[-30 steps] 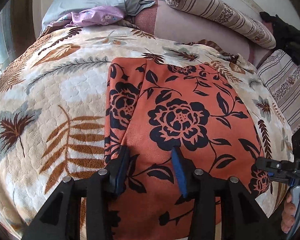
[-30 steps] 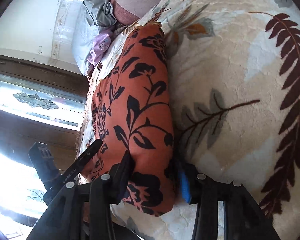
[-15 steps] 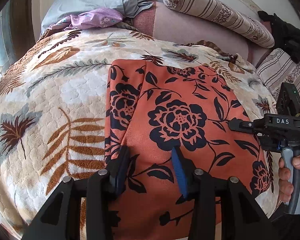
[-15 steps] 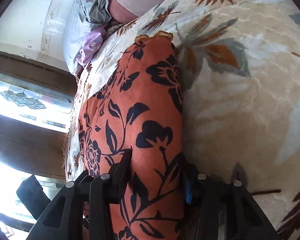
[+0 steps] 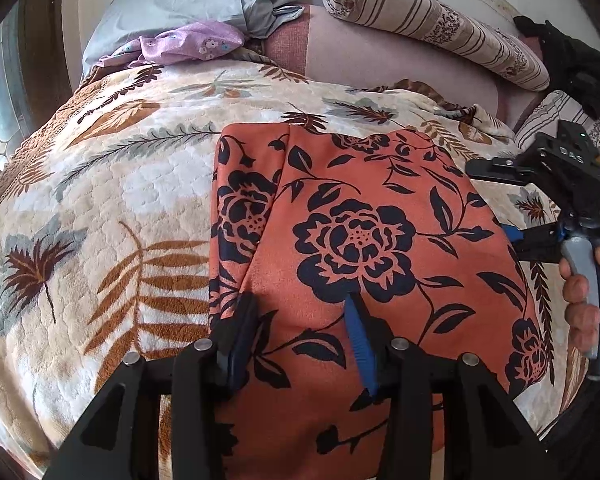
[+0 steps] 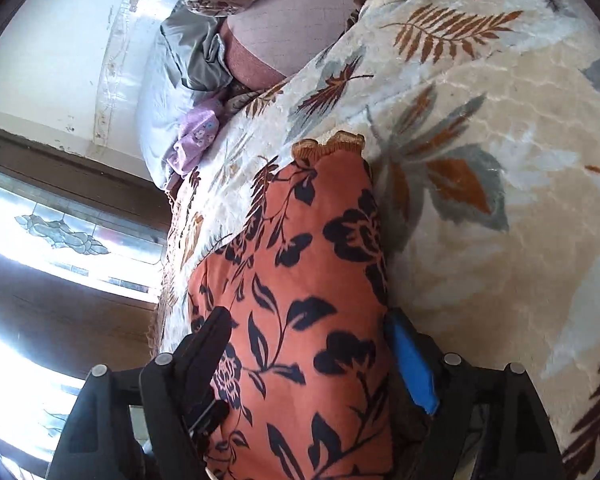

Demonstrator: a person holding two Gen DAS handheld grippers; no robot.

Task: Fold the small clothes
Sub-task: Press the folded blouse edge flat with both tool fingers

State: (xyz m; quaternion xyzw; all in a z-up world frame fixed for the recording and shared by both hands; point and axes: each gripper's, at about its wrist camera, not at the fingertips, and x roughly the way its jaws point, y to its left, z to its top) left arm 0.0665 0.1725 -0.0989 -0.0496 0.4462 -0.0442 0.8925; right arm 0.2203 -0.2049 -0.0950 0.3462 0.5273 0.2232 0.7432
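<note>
An orange garment with black flowers [image 5: 364, 248] lies flat on a leaf-patterned blanket [image 5: 100, 216]; its left side is folded over. My left gripper [image 5: 300, 316] is open, its fingers resting over the garment's near part. My right gripper [image 6: 308, 332] is open, with the garment's [image 6: 308, 280] right edge between its fingers, one finger above and the blue-padded one against the blanket [image 6: 480, 200]. In the left wrist view the right gripper [image 5: 512, 216] sits at the garment's right edge, held by a hand.
A grey-blue pillow [image 5: 188, 0] and a crumpled purple garment [image 5: 184, 42] lie at the head of the bed. Striped bolsters [image 5: 432, 28] and black cloth [image 5: 572, 64] are at the far right. A window [image 6: 60, 240] is beside the bed.
My right gripper has slid along the garment's right edge toward the head of the bed. My left gripper has stayed put, open over the garment.
</note>
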